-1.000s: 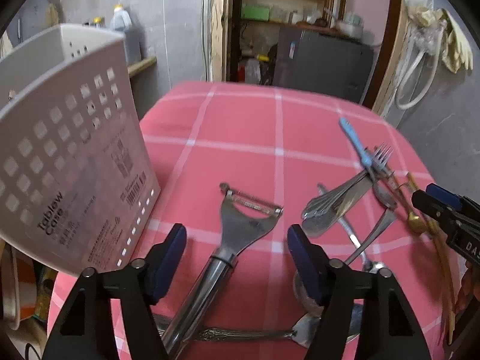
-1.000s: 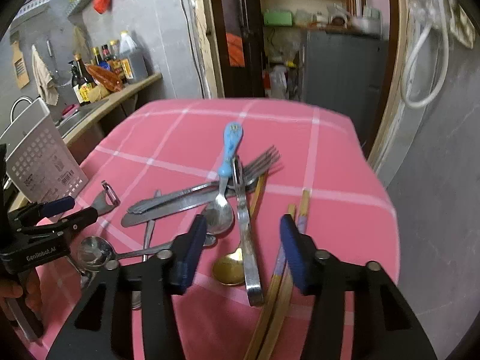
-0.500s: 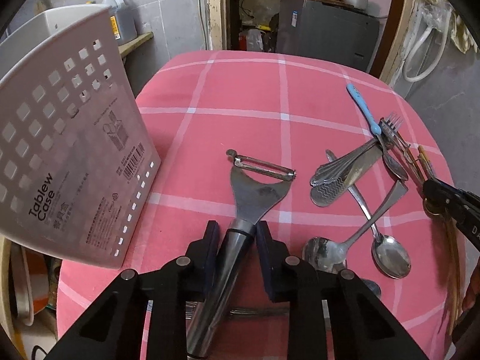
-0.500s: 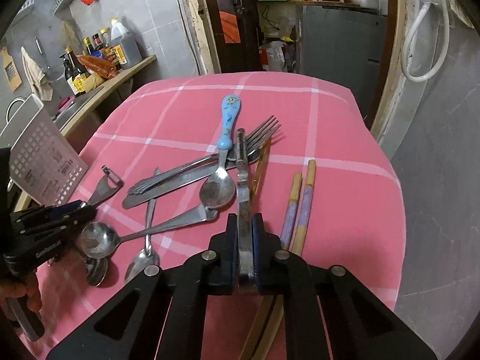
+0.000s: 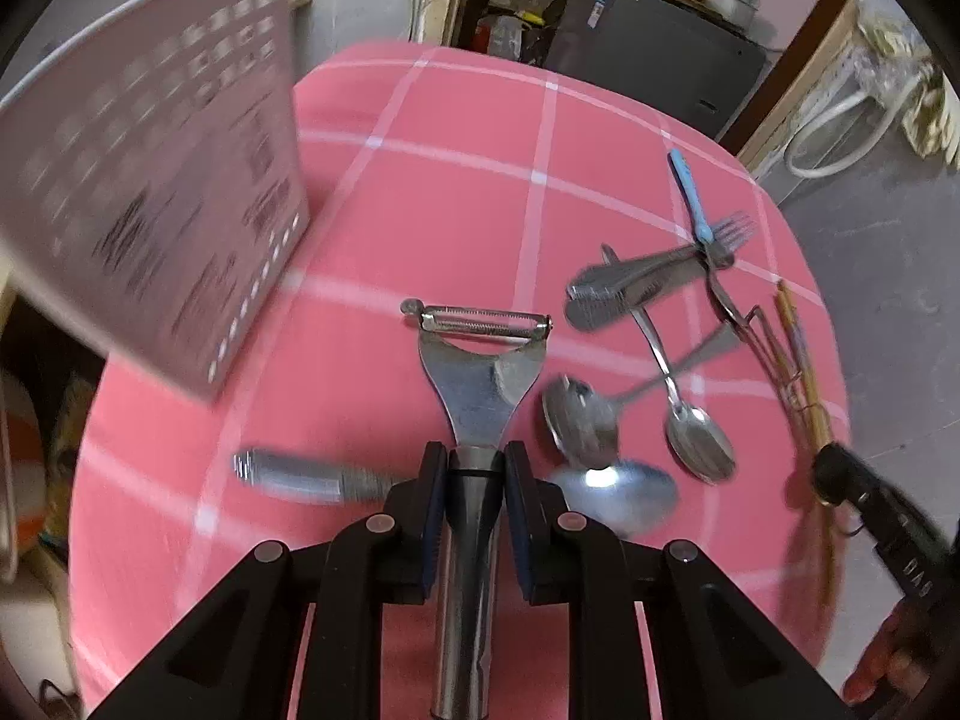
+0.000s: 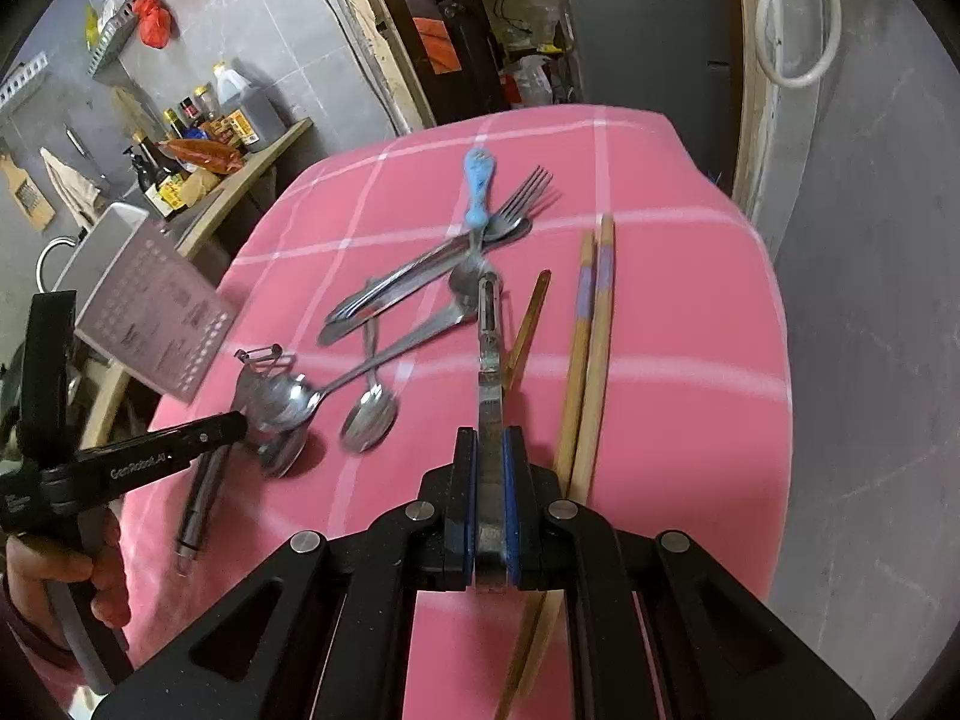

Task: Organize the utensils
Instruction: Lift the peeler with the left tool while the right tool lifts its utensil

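Pink table (image 6: 690, 312): right edge bare. Left gripper (image 5: 476, 468) jaws closing on peeler (image 5: 480, 372); right gripper (image 6: 489, 468) clamps flat utensil (image 6: 489, 354).

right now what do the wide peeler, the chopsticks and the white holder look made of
Wide peeler: polished metal, likely stainless steel; it is silver and reflects light. Chopsticks: probably wood or bamboo, matte tan with purple bands. White holder: looks like moulded plastic, matte, with punched square holes and printed labelling.

The surface (image 6: 690, 324) has a pink checked cover. Lying on it: spoons (image 6: 369, 411), a fork (image 6: 522, 204), a blue-handled utensil (image 6: 478, 189), chopsticks (image 6: 591, 336) and a perforated white caddy (image 6: 153, 312).
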